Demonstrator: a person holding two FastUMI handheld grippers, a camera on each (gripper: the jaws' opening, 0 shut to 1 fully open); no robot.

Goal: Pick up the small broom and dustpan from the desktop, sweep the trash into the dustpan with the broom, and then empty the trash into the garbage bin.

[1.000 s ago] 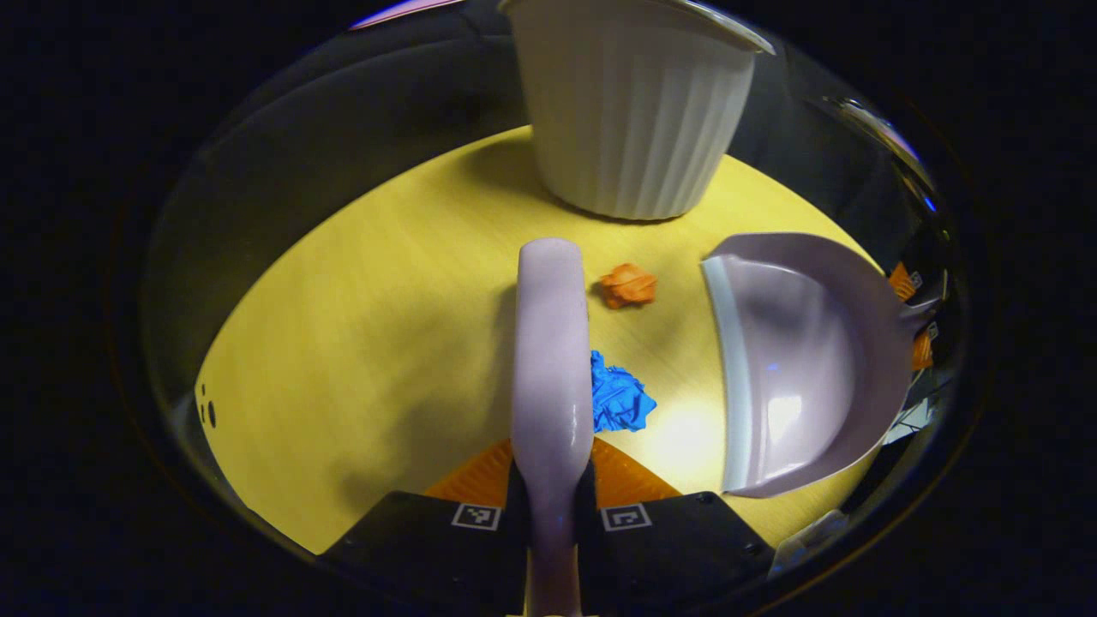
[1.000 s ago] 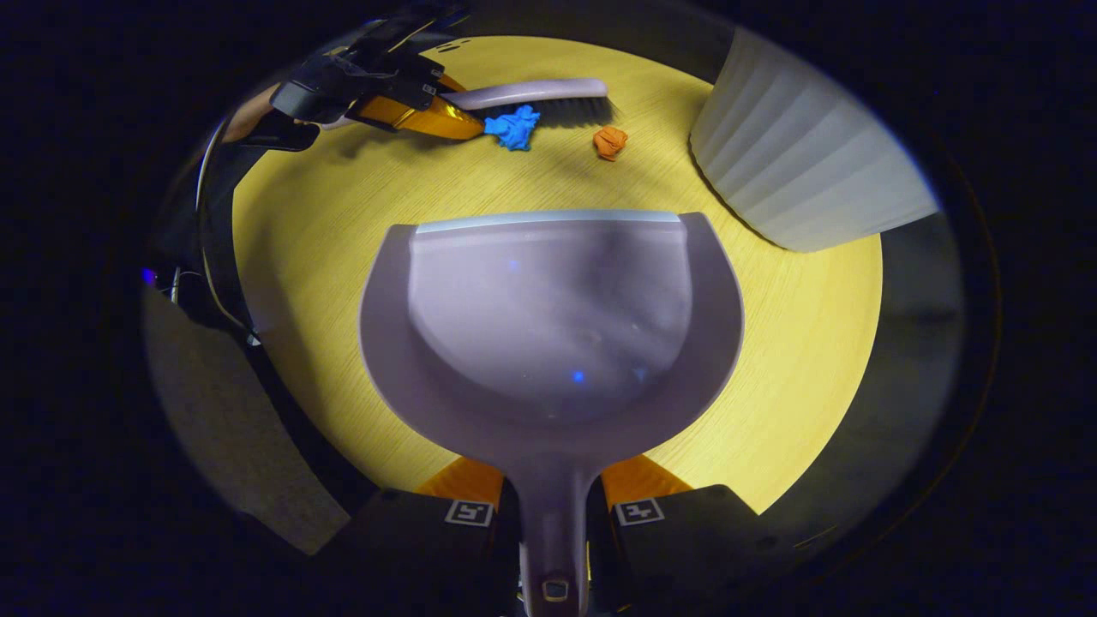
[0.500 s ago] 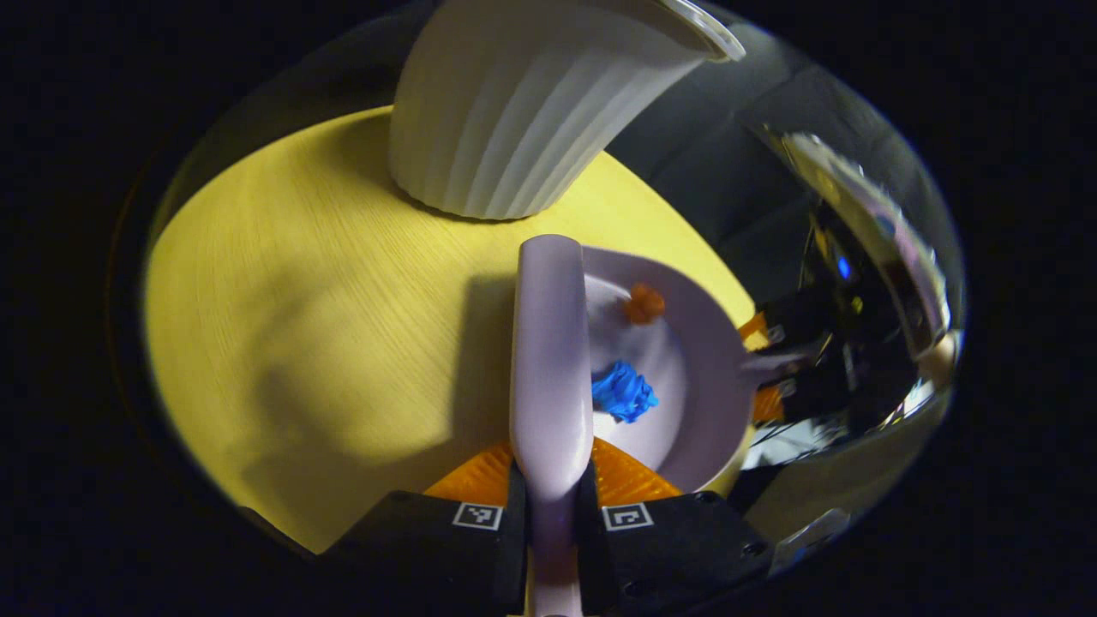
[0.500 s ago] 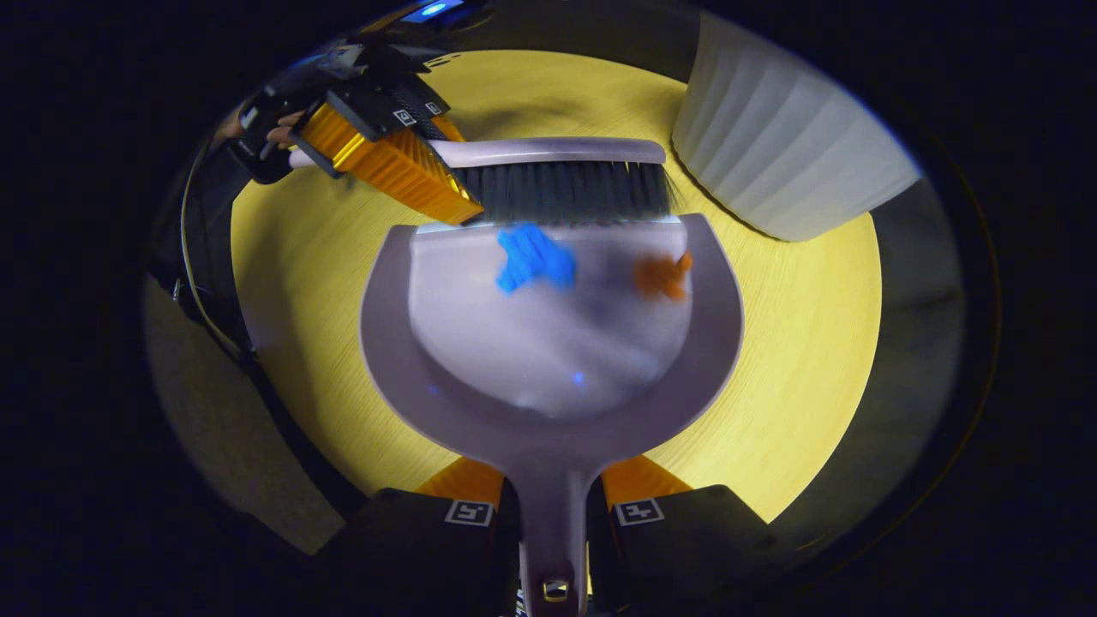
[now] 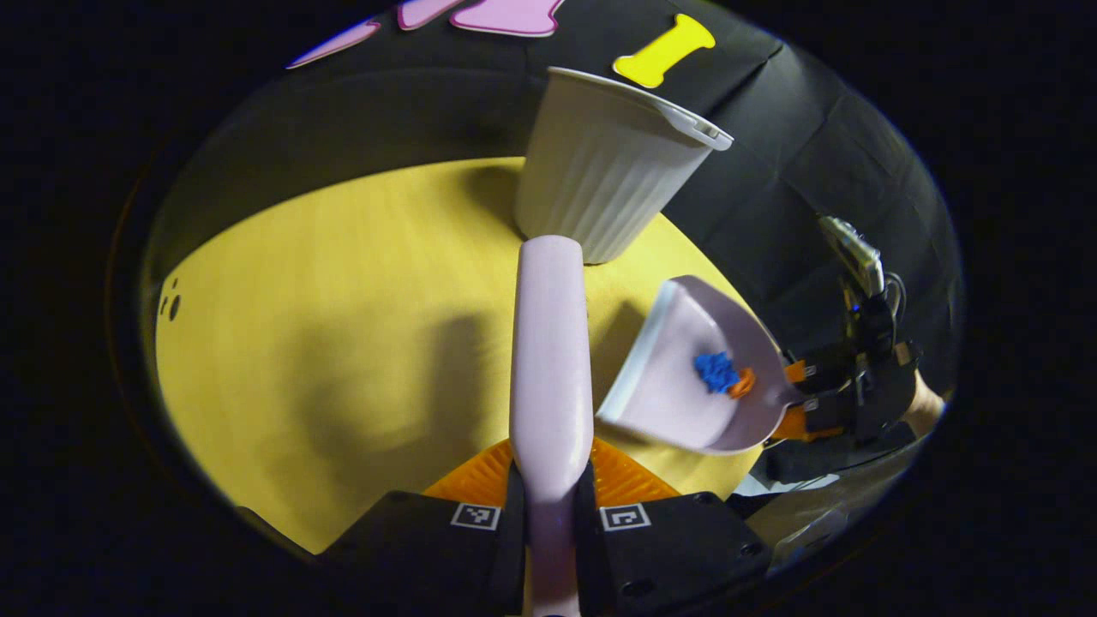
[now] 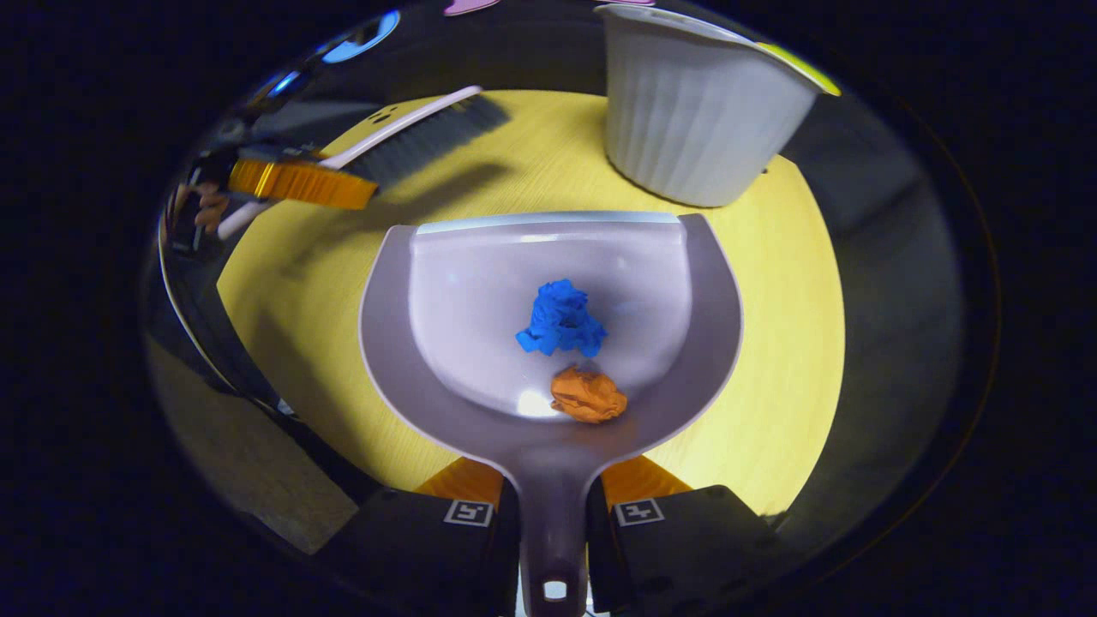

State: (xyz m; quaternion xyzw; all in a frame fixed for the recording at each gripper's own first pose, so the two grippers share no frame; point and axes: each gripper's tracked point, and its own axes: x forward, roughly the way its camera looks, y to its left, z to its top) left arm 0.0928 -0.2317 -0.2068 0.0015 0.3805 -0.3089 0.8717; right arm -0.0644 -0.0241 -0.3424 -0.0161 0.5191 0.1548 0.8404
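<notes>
My right gripper (image 6: 553, 506) clenched on the dustpan (image 6: 480, 377) handle, pan raised off the yellow desktop (image 6: 771, 343) and tipped back; blue paper wad (image 6: 561, 319) and orange wad (image 6: 588, 394) lie inside, touching, the orange one nearest the handle; my left gripper (image 5: 550, 493) grasps the broom (image 5: 549, 343), held above the desktop; white ribbed garbage bin (image 6: 694, 120) stands upright near the desktop's far edge.

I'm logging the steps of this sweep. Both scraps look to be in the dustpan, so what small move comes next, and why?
Probably carry the dustpan toward the white bin. The blue scrap and orange scrap both lie in its bowl, the right gripper is shut on its handle, and the broom is off to the side.
</notes>
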